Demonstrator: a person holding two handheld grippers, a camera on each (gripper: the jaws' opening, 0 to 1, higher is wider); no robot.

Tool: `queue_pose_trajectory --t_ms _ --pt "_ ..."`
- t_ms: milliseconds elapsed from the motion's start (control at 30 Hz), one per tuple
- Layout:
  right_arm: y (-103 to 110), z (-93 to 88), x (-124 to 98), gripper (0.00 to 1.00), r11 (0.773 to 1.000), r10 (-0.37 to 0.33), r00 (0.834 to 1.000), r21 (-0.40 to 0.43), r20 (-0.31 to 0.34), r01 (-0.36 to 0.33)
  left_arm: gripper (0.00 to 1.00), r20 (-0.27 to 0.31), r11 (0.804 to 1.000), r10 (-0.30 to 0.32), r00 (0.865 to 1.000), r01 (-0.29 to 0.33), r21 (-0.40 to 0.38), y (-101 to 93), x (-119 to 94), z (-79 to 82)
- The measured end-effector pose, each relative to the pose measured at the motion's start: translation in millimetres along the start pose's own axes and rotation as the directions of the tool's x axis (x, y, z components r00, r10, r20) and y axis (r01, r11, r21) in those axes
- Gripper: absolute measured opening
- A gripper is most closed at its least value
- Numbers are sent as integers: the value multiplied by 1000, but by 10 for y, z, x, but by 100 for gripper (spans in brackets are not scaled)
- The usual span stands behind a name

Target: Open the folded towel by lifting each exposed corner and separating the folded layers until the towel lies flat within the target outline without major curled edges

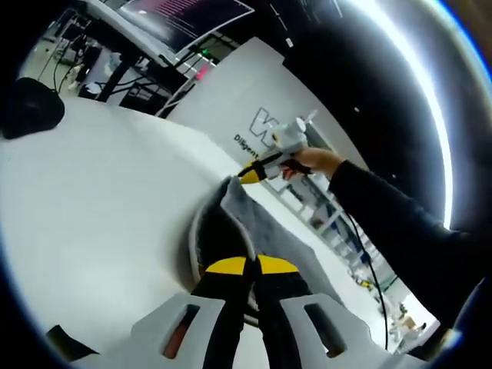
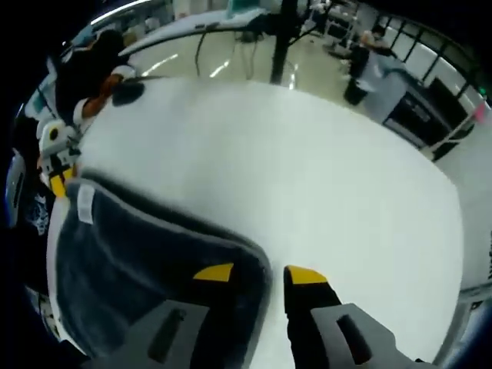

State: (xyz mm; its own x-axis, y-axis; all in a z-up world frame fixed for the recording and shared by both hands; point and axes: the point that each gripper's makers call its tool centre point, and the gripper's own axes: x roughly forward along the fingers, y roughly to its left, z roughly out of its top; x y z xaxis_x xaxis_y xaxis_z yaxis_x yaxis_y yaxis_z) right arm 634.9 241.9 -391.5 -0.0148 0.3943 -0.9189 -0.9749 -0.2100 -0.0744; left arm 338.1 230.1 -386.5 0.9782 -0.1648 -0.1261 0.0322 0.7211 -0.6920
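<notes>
Towel [image 2: 146, 261]: dark grey, white-edged, lifted off white table [image 2: 307, 169], stretched between grippers | Left gripper [image 1: 252, 267]: jaws closed on towel edge | Right gripper [image 2: 261, 275]: jaws pinching a corner | Advice: keep tension even, lower flat to avoid curled edges.
</notes>
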Motion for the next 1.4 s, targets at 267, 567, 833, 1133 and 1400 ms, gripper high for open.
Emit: queue_pose_trajectory --t_ms 267,567,833,1133,1400 --pt "113 -34 77 11 998 1 1000 -64 -16 -2 3 0 1000 -2 1000 2 -1 -1 3 1" --pt "61 -6 2 0 996 -12 1000 -86 -28 9 3 2 1000 -4 1000 4 -3 0 7 10" --pt "96 -31 4 0 995 -23 999 -100 -25 21 3 1 1000 -6 1000 6 -1 -2 10 11" --pt "82 -26 -28 0 991 -64 998 -117 -15 62 2 29 999 -31 999 32 -20 -31 10 42" --pt "83 -12 -30 0 989 -83 997 -123 -6 81 2 37 998 -45 998 44 48 -95 -18 47"
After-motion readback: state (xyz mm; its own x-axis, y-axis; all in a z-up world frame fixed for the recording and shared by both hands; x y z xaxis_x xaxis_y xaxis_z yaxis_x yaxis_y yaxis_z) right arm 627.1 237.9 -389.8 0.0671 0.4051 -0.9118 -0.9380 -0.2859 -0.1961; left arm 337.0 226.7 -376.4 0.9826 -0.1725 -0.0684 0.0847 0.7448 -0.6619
